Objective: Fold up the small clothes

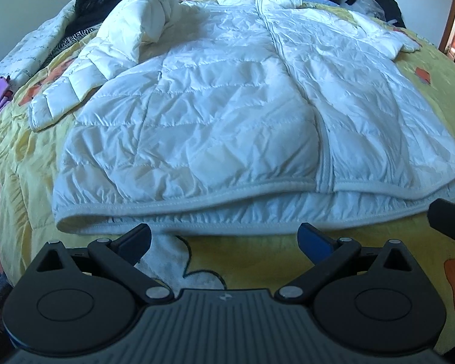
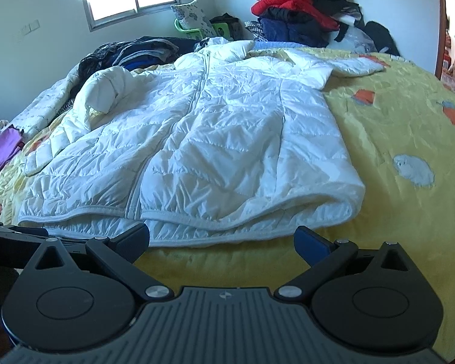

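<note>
A white quilted puffer jacket (image 1: 227,106) lies flat and zipped on the yellow bedspread, hem toward me, collar at the far end. Its left sleeve (image 1: 85,69) is bent over beside the body; its right sleeve (image 2: 358,65) stretches out to the right. The jacket also shows in the right wrist view (image 2: 203,139). My left gripper (image 1: 224,239) is open and empty, just short of the hem. My right gripper (image 2: 221,239) is open and empty, just short of the hem near its right corner. The right gripper's edge shows in the left wrist view (image 1: 452,224).
The yellow bedspread (image 2: 403,127) with cartoon patches covers the bed. A pile of dark and red clothes (image 2: 303,15) is stacked at the far right. More dark clothes (image 2: 136,51) lie at the far left, purple cloth (image 2: 3,148) at the left edge.
</note>
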`<state>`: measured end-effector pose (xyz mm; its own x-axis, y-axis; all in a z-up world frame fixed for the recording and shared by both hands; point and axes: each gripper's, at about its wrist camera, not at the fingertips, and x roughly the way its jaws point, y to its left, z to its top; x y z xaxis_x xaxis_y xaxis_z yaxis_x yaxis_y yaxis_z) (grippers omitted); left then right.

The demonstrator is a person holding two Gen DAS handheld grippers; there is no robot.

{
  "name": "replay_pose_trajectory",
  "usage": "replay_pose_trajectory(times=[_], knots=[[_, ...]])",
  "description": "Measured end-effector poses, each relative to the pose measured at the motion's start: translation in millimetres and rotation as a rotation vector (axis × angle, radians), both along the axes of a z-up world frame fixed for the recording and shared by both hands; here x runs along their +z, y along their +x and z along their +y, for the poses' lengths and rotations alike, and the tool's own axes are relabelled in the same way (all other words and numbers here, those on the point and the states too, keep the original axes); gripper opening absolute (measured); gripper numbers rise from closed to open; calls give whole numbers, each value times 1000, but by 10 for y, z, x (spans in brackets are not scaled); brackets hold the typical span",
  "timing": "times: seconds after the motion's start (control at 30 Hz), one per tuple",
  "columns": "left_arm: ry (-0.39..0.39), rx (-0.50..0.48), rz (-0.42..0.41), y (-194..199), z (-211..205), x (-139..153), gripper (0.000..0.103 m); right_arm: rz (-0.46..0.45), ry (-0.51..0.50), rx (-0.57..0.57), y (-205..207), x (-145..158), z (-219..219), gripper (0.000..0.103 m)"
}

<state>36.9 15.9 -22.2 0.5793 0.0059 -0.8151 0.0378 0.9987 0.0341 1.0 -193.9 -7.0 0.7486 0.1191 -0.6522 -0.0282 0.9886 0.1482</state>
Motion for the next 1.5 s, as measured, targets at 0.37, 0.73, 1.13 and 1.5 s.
replay_pose_trajectory(times=[0.37,0.73,1.13,1.5], knots=[[-14,15,6,144,46,38,103,-13,9,31,128,101,35,103],[-76,54,-219,769,374,724,103,-172,217,184,866,713,-373,103],[-414,66,-386,2242,741,314,103,-25,837,-17,4138,452,-1528,102],[-501,26,-330,2514,832,-405,103,214,803,-180,6811,-391,-1537,102]])
